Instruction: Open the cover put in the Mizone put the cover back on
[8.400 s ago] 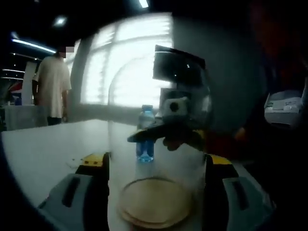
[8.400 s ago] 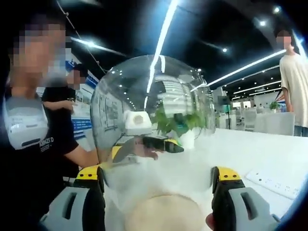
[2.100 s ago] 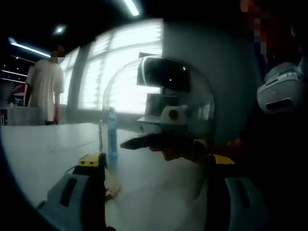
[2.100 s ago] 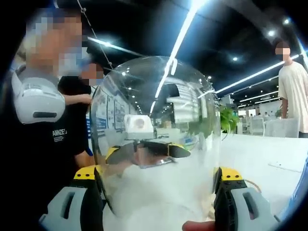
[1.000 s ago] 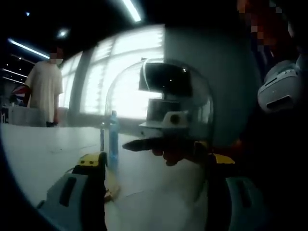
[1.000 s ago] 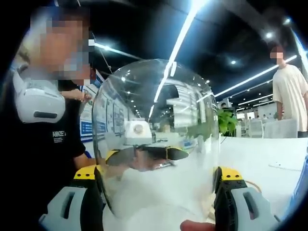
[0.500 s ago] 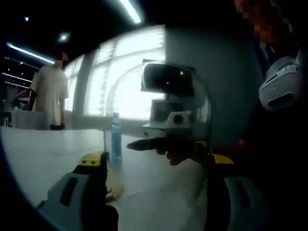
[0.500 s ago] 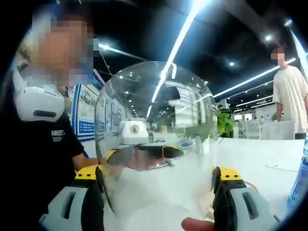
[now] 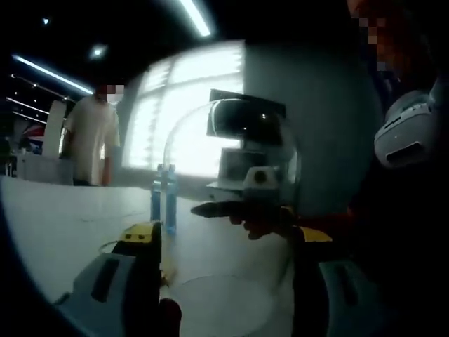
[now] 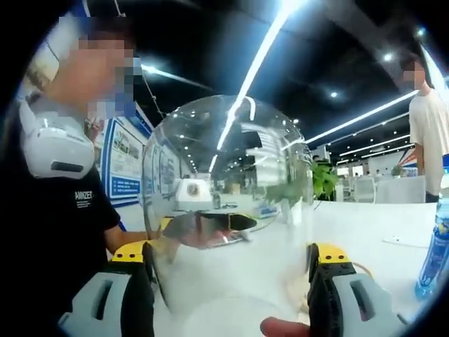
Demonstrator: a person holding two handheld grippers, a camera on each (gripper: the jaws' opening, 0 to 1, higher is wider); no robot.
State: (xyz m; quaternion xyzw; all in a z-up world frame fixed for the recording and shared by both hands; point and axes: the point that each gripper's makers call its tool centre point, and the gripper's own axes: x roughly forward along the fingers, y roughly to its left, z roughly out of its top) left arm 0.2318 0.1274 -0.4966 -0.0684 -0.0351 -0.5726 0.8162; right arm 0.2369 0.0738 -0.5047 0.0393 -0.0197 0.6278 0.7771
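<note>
Clear glass dome cover (image 10: 228, 210) clamped between right gripper (image 10: 229, 295) jaws and left gripper (image 9: 224, 288) jaws, lower rim cut off. Blue Mizone bottle (image 9: 170, 198) upright on white table (image 9: 63, 232) beyond, doubled by glass.

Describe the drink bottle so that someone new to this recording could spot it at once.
Start from the white table. At the right edge of the right gripper view, beside the clear dome cover held between the jaws, stands the bottle. It is the slim, see-through blue one, upright on the table and apart from the dome.
</note>
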